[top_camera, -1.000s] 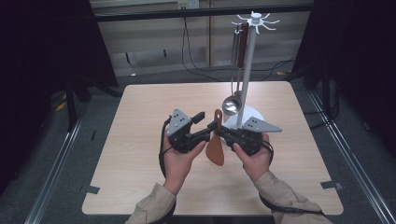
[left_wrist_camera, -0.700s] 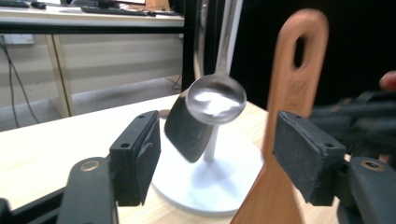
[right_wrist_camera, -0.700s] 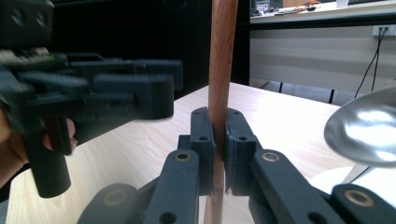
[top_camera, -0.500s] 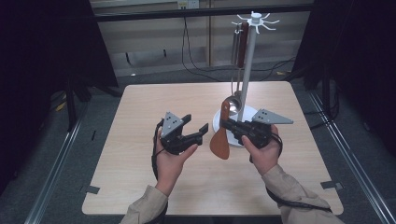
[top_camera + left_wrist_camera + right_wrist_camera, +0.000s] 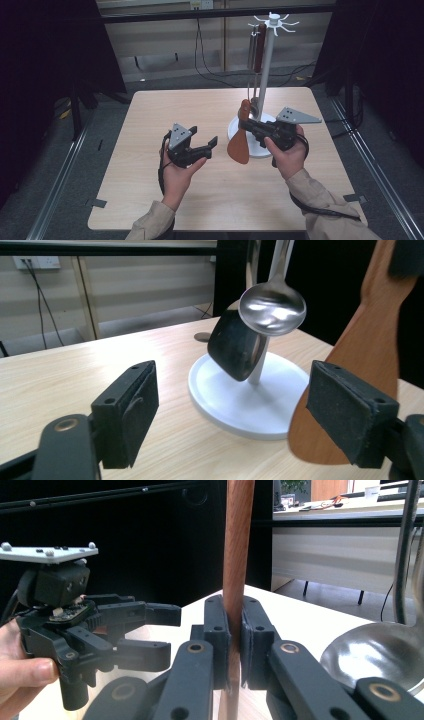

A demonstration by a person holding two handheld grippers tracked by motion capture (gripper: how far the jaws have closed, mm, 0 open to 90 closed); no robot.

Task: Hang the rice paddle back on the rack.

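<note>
spatula [image 5: 239,145] left of rack base [image 5: 260,150] | ladle [image 5: 272,308] above base, seemingly hanging

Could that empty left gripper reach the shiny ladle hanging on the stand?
Probably yes. The left gripper has its fingers open with nothing between them, and the ladle hangs in front of them with bare table between. The wooden spatula, clamped in the right gripper, hangs just to one side.

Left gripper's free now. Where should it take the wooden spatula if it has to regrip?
Judging by its pose, take the wooden spatula on the narrow neck just above the blade, from the left. The right gripper is clamped on the handle higher up, the blade hangs down broad and flat, and the open left gripper already faces it.
</note>
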